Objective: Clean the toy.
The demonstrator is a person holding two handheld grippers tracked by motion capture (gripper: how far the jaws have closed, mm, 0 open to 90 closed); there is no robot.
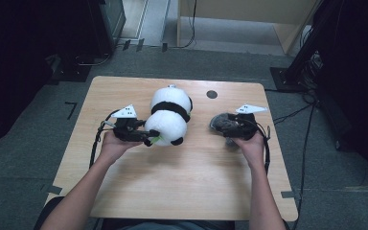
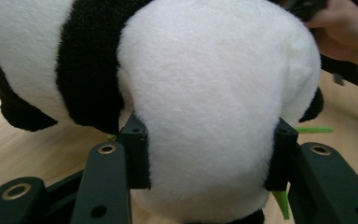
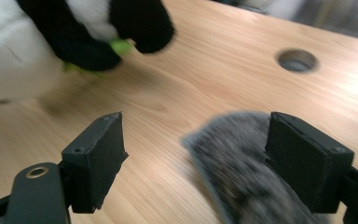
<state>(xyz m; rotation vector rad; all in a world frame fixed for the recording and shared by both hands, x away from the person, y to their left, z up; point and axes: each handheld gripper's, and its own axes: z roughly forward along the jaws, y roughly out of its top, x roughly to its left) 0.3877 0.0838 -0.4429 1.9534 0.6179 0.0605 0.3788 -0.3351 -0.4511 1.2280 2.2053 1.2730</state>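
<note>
2 tools work over a light wooden table [image 1: 182,177], each held in one of the person's hands. the left tool [image 1: 149,135] grips the panda plush [image 1: 169,115] by its white head: in the left gripper view both black pads [image 2: 135,156] press into the fur on either side of the head, so the jaws are clamped on it. the panda lies on the table near the middle, its head toward the person and its body stretching toward the far edge, with a black band across the chest and a bit of green [image 2: 313,130] by its ear. the right tool [image 1: 220,123] sits well to the right of the panda, over a grey fuzzy object [image 1: 219,122] that rests on the table. in the right gripper view its jaws stand wide apart, the grey object [image 3: 242,168] lying between them against the right pad [image 3: 303,158], while the left pad is clear of it. a round hole [image 1: 212,94] sits in the table near the far edge
</note>
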